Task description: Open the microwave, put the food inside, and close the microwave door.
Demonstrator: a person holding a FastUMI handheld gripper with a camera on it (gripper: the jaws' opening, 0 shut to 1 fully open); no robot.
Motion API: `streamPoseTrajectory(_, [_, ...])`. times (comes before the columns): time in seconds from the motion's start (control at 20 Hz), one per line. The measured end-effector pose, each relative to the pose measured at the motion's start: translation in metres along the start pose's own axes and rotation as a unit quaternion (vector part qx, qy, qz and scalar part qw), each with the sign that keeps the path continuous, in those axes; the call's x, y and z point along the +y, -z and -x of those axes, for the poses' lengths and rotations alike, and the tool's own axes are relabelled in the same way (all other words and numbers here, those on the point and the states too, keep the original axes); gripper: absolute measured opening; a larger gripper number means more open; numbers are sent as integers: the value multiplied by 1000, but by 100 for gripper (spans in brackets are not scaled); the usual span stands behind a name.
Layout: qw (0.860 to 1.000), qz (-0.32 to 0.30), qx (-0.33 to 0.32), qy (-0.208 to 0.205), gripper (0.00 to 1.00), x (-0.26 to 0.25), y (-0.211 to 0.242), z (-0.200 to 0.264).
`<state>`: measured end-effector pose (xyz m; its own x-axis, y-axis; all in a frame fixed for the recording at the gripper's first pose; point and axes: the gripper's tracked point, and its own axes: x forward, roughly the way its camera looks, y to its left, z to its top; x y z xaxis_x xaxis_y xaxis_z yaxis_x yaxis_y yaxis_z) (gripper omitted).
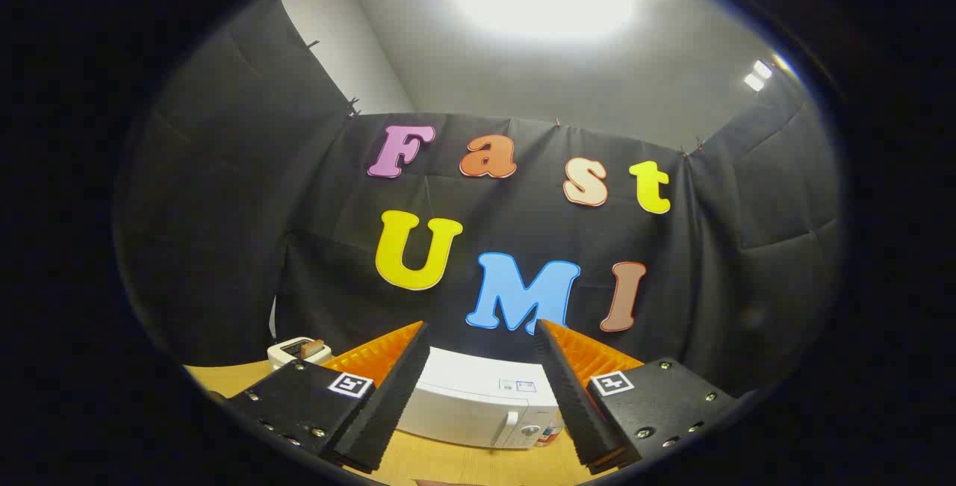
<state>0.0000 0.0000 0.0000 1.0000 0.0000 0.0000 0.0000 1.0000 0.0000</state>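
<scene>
On the far left of the pale wooden worktop (pixel 246 378), against the black cloth wall, sits a small white toaster (pixel 299 352) with a brown slice standing in its slot. To its right, the gripper (pixel 478 396) hangs above the worktop with its fingers spread wide apart, holding nothing. Between and beyond the fingers (pixel 388 404) stands the white box-shaped microwave (pixel 478 400), seen from above and in front; its door is shut, with a pale vertical handle (pixel 510 428) toward its right side and a round knob just right of that. A small object with red on it (pixel 551 434) lies near the microwave's right front corner, mostly hidden by the right finger, and I cannot tell what it is.
</scene>
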Motion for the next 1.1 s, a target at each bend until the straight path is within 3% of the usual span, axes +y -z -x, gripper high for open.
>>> streamPoseTrajectory(0.7, [999,-29,18,-11,91,-9,29,-17])
streamPoseTrajectory(1.1, [997,-48,58,12,91,-34,124,-48])
